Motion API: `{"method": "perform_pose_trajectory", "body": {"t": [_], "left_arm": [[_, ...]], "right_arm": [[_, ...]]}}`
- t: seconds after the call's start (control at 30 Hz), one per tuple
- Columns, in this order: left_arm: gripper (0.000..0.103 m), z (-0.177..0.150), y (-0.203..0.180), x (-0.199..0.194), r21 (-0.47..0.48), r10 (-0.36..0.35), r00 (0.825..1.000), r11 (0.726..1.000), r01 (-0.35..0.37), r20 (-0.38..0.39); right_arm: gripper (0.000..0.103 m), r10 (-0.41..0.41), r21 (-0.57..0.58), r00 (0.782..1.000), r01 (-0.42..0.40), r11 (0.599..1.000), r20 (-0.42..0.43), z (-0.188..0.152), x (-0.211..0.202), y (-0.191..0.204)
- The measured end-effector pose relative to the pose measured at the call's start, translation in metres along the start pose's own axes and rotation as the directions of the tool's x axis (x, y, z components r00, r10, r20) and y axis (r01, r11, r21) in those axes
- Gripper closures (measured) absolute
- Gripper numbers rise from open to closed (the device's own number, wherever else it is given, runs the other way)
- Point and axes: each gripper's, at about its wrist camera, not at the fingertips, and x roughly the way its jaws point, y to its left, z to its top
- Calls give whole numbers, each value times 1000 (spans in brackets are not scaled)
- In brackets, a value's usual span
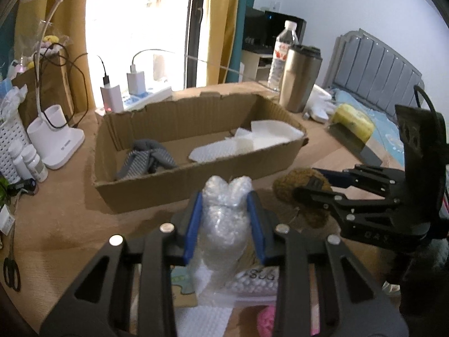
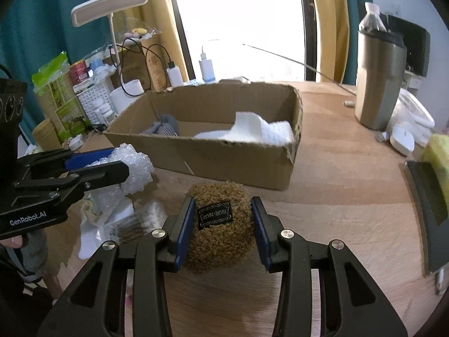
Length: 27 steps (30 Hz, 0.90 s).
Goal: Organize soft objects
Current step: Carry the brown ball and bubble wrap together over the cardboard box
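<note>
Bright window [image 2: 238,22] ahead of tool, yellow curtains [image 2: 328,28] flanking; wooden desk [image 2: 350,196] below; grey headboard [image 1: 378,64] far right.

"GenRobot.AI" is read in white letters on the black body of the left claw [image 2: 110,165], seen from the right wrist view. On the brown fuzzy ball [image 2: 220,227], a small black label [image 2: 215,214] with a white ornamental frame is found; its lettering is seen upside down and appears to read "HAND MADE". In the left wrist view, pale embossed letters "DAS" are made out on the black body of the right claw [image 1: 317,181]; further letters cannot be told. Red printing is seen on the water bottle [image 1: 282,53] label, too small to read.
</note>
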Motion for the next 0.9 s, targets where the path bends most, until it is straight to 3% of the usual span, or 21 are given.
{"method": "perform_pose_trajectory", "body": {"t": [0.9], "left_arm": [[69,19,41,-60,-51,-12,982,998,21,187]], "right_arm": [[61,18,-127,996,-7,992,88,58,-18,48]]}}
